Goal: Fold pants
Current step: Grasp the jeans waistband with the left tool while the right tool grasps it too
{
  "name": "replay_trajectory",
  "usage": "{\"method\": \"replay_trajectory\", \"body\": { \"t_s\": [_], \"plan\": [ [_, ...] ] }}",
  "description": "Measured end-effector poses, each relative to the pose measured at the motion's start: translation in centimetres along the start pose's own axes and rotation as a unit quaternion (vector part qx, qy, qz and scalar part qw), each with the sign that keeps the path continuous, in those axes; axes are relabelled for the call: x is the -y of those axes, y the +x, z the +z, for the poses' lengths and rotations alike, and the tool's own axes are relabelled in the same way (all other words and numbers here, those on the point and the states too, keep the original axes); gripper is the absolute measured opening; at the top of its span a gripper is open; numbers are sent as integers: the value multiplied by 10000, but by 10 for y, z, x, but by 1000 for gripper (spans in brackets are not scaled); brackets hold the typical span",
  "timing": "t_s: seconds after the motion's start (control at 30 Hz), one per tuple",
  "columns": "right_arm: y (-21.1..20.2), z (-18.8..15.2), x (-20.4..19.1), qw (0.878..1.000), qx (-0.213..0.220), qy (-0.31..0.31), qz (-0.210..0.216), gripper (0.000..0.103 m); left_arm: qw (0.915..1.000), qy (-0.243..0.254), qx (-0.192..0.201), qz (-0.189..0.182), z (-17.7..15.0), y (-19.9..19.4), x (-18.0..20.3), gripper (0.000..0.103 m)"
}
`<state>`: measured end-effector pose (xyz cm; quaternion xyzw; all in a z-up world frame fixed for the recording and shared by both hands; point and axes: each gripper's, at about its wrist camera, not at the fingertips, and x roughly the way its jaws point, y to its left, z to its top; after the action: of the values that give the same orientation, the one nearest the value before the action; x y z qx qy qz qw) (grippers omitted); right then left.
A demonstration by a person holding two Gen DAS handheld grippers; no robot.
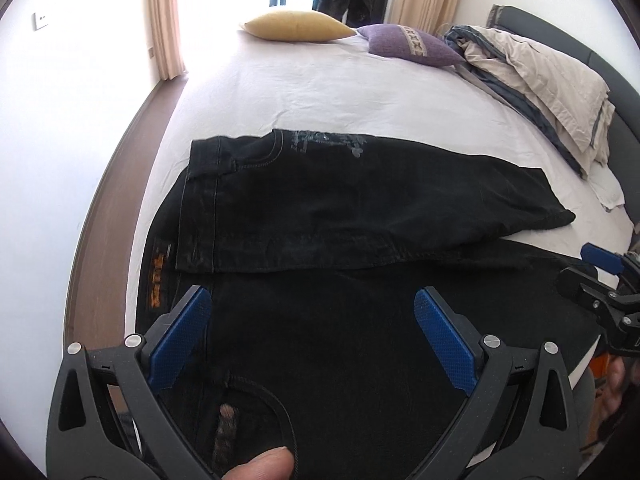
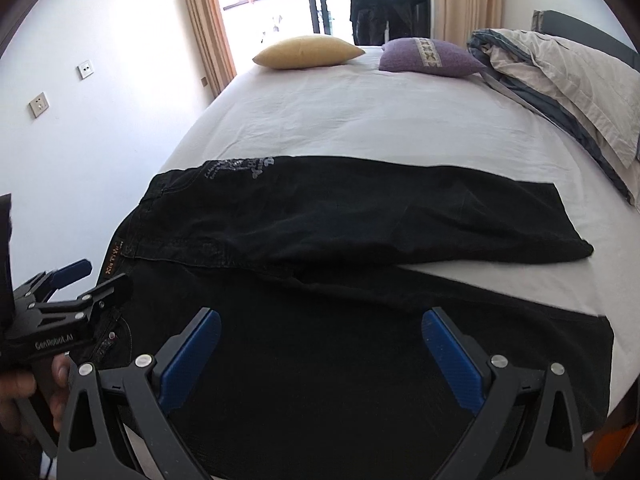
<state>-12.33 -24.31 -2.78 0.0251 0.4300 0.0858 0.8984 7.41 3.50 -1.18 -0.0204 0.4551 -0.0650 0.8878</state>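
- Left gripper [image 1: 312, 336], black frame with blue textured pads, jaws spread wide, holding nothing; hovers over the waistband end of the pants.
- Right gripper [image 2: 320, 354], same black-and-blue build, jaws also wide apart and holding nothing; sits over the nearer leg, toward the hem side.
- Each gripper shows at the edge of the other's view: right one at far right of the left wrist view, left one at lower left of the right wrist view, with a hand wrapped around its handle.
- Black denim pants [image 1: 340, 208] lie flat on the bed, waistband to the left, legs running right.
- Far leg angles away from the near leg, so the hems are apart and a wedge of sheet shows between them.
- Grey printed motif [image 2: 240, 168] near the far hip; orange-lettered label [image 1: 158, 276] at the waistband.
- White bedsheet [image 2: 360, 120] under the pants, lightly creased.
- Yellow cushion [image 2: 308, 52] and purple cushion with patterned strip [image 2: 430, 58] at the far end of the bed, well apart from the pants.
- Beige and grey-blue crumpled bedding [image 2: 560, 80] piled at far right, against a dark headboard.
- Beige curtains [image 2: 208, 28] flank a bright glass door.
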Motion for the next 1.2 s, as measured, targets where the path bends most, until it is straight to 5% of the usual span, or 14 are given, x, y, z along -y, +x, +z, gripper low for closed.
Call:
{"method": "replay_trajectory", "body": {
  "t_s": [0.3, 0.47, 0.63, 0.77, 1.0, 1.03, 1.1, 1.13, 1.2],
  "plan": [
    [59, 88, 26, 9868, -123, -1185, 1097, 79, 9901, 1340, -414, 3, 133, 88, -46, 103],
    [98, 119, 38, 9682, -371, -1753, 1744, 70, 9753, 1747, -1136, -738, 188, 154, -56, 102],
    [134, 138, 53, 9602, -546, -1867, 2003, 64, 9560, 2223, -1706, -868, 198, 204, -48, 80],
    [161, 149, 54, 9528, -696, -2070, 2107, 62, 9429, 2354, -2189, -877, 199, 238, -49, 80],
    [207, 172, 36, 9360, -1112, -2725, 1933, 52, 9354, 2780, -2104, -591, 193, 246, -42, 75],
    [211, 176, 32, 9338, -1146, -2794, 1920, 49, 9353, 2807, -2077, -572, 191, 243, -39, 64],
    [221, 185, 24, 9280, -1240, -2942, 1918, 44, 9331, 2942, -1952, -684, 188, 232, -29, 25],
    [226, 189, 20, 9256, -1297, -3006, 1899, 42, 9329, 3080, -1812, -446, 185, 226, -25, 12],
    [234, 193, 10, 9183, -1419, -3185, 1873, 40, 9328, 3230, -1562, -343, 180, 215, -21, 7]
  ]
}}
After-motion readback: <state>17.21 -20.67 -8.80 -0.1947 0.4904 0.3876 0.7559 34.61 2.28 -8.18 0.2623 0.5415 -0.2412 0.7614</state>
